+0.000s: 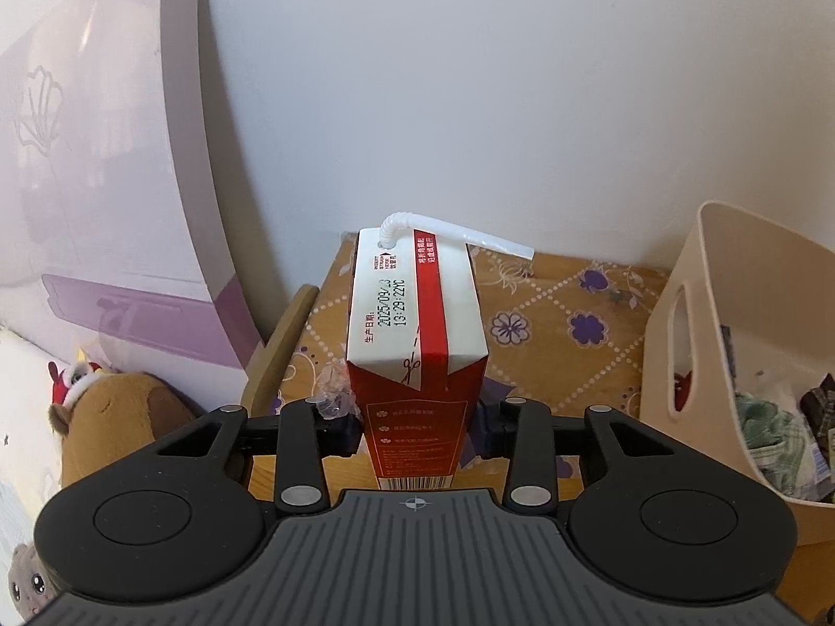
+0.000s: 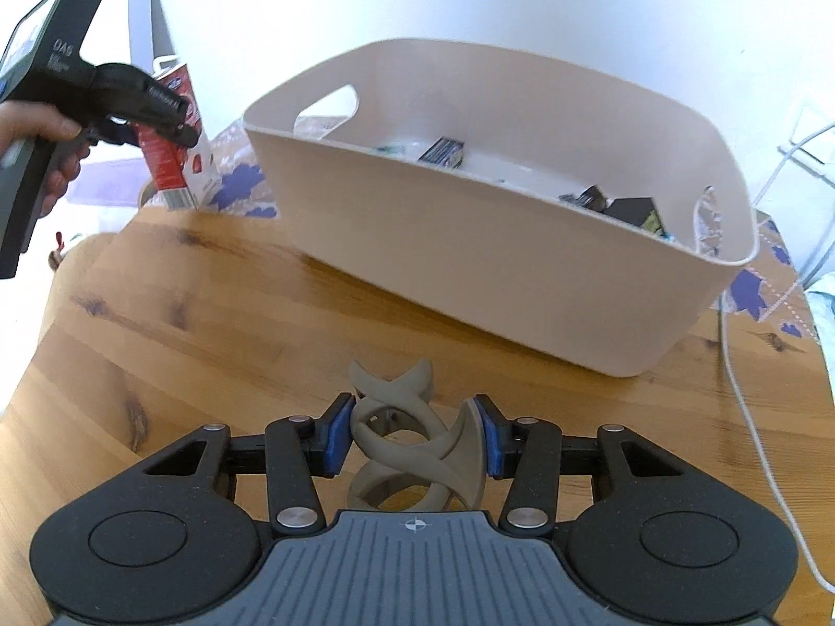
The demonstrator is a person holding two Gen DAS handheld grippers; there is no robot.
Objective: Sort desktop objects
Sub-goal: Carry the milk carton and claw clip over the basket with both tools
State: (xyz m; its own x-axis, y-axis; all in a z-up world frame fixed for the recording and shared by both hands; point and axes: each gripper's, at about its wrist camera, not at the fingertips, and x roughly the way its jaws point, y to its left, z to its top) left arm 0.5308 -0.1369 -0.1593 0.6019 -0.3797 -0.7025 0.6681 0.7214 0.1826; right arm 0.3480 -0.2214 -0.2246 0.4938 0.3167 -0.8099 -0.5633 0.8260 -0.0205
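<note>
My left gripper (image 1: 417, 425) is shut on a red and white drink carton (image 1: 417, 323) with a bent white straw (image 1: 443, 232); the carton stands upright over the patterned cloth. In the right wrist view the carton (image 2: 180, 156) and the left gripper (image 2: 190, 125) show at far left, left of the basket. My right gripper (image 2: 412, 438) is shut on a grey twisted lattice ring (image 2: 407, 443), held between the blue pads (image 2: 338, 438) just above the wooden table (image 2: 209, 323).
A beige plastic basket (image 2: 469, 240) with handle cutouts holds several small items and stands ahead of the right gripper; it also shows in the left wrist view (image 1: 694, 344). A white cable (image 2: 741, 381) runs along the table's right side. Plush toys (image 1: 104, 417) lie left, below a pink cabinet (image 1: 104, 182).
</note>
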